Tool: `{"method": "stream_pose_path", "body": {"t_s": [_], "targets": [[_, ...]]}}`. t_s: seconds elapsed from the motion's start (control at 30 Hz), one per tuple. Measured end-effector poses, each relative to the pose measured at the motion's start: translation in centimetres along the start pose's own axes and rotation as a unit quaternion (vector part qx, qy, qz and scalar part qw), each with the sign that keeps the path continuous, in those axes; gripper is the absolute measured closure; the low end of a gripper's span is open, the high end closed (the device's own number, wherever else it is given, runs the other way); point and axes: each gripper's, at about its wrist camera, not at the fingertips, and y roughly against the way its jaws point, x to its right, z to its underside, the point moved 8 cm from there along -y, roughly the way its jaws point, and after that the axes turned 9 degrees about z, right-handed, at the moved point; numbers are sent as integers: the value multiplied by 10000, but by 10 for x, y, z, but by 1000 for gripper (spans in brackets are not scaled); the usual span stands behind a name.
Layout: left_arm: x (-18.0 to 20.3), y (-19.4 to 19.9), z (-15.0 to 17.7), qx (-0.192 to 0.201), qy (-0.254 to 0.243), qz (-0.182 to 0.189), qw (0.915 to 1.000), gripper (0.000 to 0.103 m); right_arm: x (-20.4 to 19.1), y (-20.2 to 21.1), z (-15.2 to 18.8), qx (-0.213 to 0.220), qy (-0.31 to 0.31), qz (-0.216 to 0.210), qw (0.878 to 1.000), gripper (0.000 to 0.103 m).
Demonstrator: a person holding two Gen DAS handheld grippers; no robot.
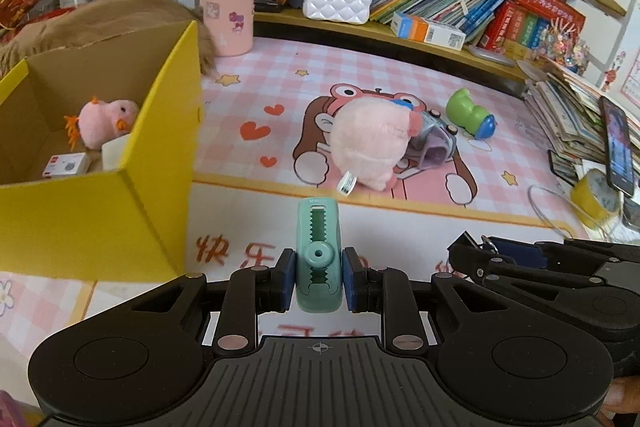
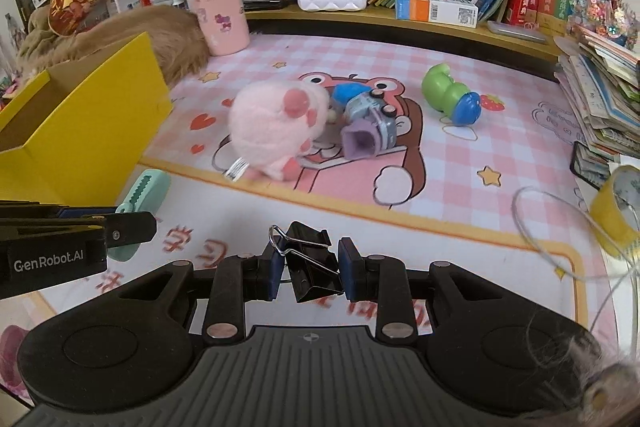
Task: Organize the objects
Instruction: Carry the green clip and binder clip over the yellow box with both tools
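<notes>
A: Mint-green plastic, that clip [image 1: 318, 255] the left gripper [image 1: 318, 277] pinches between its pads, off the mat. Why carried so?

B: Likely bound for the yellow box [image 1: 120, 219] just left, where a pink chick toy [image 1: 105, 123] already lies.

A: And the right wrist view?

B: The right gripper [image 2: 307, 273] is clamped on a black binder clip [image 2: 312, 263], tilted. The pink plush [image 2: 272, 127] and green toy [image 2: 452, 99] lie unsorted on the mat [image 2: 460, 187].

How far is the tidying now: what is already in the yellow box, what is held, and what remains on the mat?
Done: a pink chick and a small white box lie in the yellow box. In hand: the left gripper is shut on a green clip, the right gripper on a black binder clip. Left on the mat: pink plush, toy car, green toy.
</notes>
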Motion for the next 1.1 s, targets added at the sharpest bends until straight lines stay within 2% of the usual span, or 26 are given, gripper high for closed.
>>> {"method": "stream_pose_path", "body": {"t_s": [0.43, 1.1], "targets": [[-51, 52, 34, 65, -66, 203, 9998, 80, -64, 34, 30, -86, -91, 207, 9997, 76], [-158, 143, 86, 246, 58, -118, 9996, 80, -206, 80, 73, -18, 169, -80, 9998, 76]]}}
